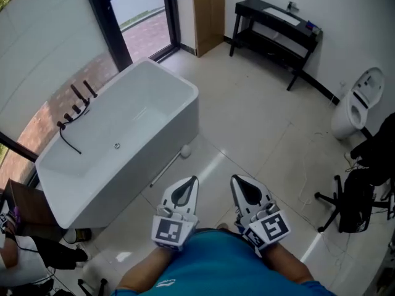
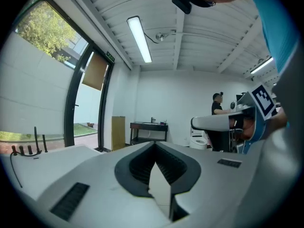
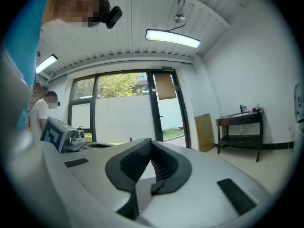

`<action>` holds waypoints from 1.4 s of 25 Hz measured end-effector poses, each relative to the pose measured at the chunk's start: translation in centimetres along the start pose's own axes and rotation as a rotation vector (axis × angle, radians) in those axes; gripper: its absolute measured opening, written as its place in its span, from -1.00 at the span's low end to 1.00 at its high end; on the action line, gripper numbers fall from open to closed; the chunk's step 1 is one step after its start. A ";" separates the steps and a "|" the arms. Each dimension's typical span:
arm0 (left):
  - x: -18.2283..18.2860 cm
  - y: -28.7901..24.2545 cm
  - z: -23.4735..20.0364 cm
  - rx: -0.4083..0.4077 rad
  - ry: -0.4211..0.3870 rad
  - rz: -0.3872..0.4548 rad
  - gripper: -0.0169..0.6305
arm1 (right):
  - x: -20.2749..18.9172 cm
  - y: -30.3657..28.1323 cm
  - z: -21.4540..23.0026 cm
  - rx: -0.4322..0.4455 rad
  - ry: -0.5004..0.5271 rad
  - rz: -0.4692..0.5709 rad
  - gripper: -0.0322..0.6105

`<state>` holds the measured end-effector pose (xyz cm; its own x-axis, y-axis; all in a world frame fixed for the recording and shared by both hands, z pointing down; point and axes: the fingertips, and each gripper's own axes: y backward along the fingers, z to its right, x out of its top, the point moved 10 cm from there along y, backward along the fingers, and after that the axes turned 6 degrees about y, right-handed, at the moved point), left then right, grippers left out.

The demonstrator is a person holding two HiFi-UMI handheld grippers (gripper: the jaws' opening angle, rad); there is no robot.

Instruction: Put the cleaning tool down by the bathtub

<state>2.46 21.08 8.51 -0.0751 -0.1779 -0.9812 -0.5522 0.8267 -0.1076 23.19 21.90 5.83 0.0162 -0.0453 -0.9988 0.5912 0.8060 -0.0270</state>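
- L gripper [image 1: 193,180]: both fingers shut tight, nothing in them. It is up by the person's tummy.
- R gripper [image 1: 235,179]: shut tight too, w/ nothing inside. It sits just beside the L one, and both point the same way.
- Cleaning tool [image 1: 168,167]: a long thin stick w/ a round white end. It lies flat on the floor, right by the near side of the bathtub [image 1: 133,174]. Can't tell if it touches the tub wall.
- Which way it lies: the stick runs along the tub's side. In the head view the white end is up and to the R, and the thin end is down and to the L.
- From the fingers: the tool is in front and a bit L. It's low on the floor, apart from both grippers.
- Nearer hand: the L one, b/c the tool is on its side. The white end is the part closest to it.
- My guess: the job looks done, since the tool is down by the tub and no hand holds it.
- If it had to be moved, L should prob. reach down and grab across the stick, not along it.
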 end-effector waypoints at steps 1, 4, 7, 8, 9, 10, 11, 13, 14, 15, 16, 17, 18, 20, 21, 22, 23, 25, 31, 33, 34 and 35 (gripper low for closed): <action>0.4 -0.5 1.6 -0.011 -0.016 0.005 -0.97 | 0.6 1.4 0.7 -0.012 0.013 0.007 -0.94; 1.8 -1.4 4.9 -0.046 -0.055 0.017 -0.97 | 1.7 4.6 2.0 -0.067 0.036 0.033 -0.94; 3.1 -2.3 6.2 -0.082 -0.076 0.035 -0.97 | 1.9 6.3 3.1 -0.155 0.042 0.053 -0.94; 3.4 -2.5 6.6 -0.096 -0.090 0.049 -0.97 | 1.9 6.7 3.4 -0.192 0.033 0.057 -0.93; 3.6 -2.6 6.9 -0.107 -0.105 0.061 -0.97 | 1.9 7.2 3.5 -0.228 0.023 0.060 -0.94; 3.6 -2.4 7.3 -0.115 -0.118 0.068 -0.97 | 2.0 7.7 3.4 -0.257 0.018 0.061 -0.94; 3.3 -2.2 7.5 -0.121 -0.128 0.067 -0.97 | 2.0 8.1 3.2 -0.279 0.020 0.061 -0.94; 2.4 -1.9 7.8 -0.129 -0.146 0.050 -0.97 | 2.0 8.6 3.0 -0.311 0.038 0.057 -0.94; 1.8 -1.9 7.9 -0.134 -0.147 0.038 -0.97 | 1.7 8.7 3.0 -0.326 0.043 0.053 -0.94; 1.2 -2.0 7.9 -0.138 -0.138 0.028 -0.97 | 1.4 8.9 3.1 -0.341 0.041 0.045 -0.94; 0.6 -2.1 7.8 -0.142 -0.125 0.018 -0.97 | 0.8 9.1 3.1 -0.353 0.034 0.033 -0.94; 0.2 -2.1 7.7 -0.144 -0.112 0.008 -0.97 | 0.3 9.3 2.9 -0.361 0.027 0.018 -0.94; -0.2 -2.1 7.5 -0.146 -0.101 -0.001 -0.97 | -0.3 9.5 2.6 -0.364 0.021 0.002 -0.94; -0.8 -2.0 7.0 -0.148 -0.091 -0.012 -0.97 | -1.3 9.4 2.1 -0.360 0.018 -0.023 -0.94; -1.0 -1.8 6.9 -0.149 -0.092 -0.015 -0.97 | -1.6 9.3 1.8 -0.355 0.022 -0.029 -0.93; -1.2 -1.7 6.8 -0.151 -0.097 -0.019 -0.97 | -1.8 9.2 1.6 -0.349 0.026 -0.032 -0.93; -1.3 -1.6 6.8 -0.154 -0.104 -0.022 -0.97 | -2.0 9.2 1.5 -0.343 0.028 -0.035 -0.93; -1.5 -1.6 6.8 -0.158 -0.111 -0.022 -0.97 | -2.2 9.1 1.4 -0.331 0.027 -0.045 -0.93; -1.4 -1.5 7.4 -0.175 -0.150 -0.020 -0.97 | -2.2 9.4 1.5 -0.319 0.033 -0.046 -0.93; -1.4 -1.5 7.7 -0.188 -0.160 -0.013 -0.97 | -2.2 9.6 1.5 -0.320 0.032 -0.043 -0.93; -1.4 -1.4 7.8 -0.195 -0.167 -0.012 -0.97 | -2.1 9.7 1.5 -0.321 0.031 -0.042 -0.93; -1.4 -1.4 8.0 -0.203 -0.174 -0.012 -0.97 | -2.1 9.8 1.5 -0.321 0.030 -0.041 -0.93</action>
<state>9.98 24.48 8.70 0.0664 -0.0780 -0.9947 -0.7085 0.6983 -0.1021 30.21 29.02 7.74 -0.0289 -0.0681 -0.9973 0.3064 0.9490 -0.0737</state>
